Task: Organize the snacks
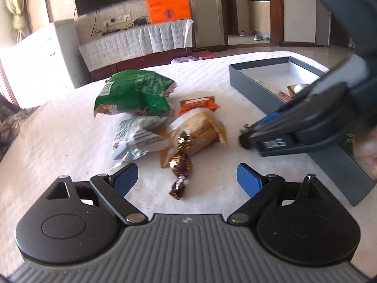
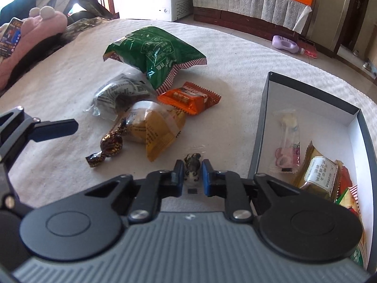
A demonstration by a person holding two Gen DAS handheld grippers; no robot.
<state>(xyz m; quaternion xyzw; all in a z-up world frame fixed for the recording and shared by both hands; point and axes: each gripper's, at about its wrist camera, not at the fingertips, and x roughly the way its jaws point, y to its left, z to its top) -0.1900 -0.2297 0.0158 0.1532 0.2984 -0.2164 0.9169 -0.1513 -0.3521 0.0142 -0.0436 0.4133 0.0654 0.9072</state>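
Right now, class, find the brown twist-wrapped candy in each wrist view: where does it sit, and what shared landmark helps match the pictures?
Left wrist view: the brown twist-wrapped candy lies at centre, just ahead of the open left claw.
Right wrist view: the candy lies left of centre, against the yellow packet.
Shared landmark: the green snack bag behind it.

Bright window glare, fisheye warp, slight blur

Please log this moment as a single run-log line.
left gripper: open above brown twist candy | right gripper: shut on small clear-wrapped snack | grey box: partly filled
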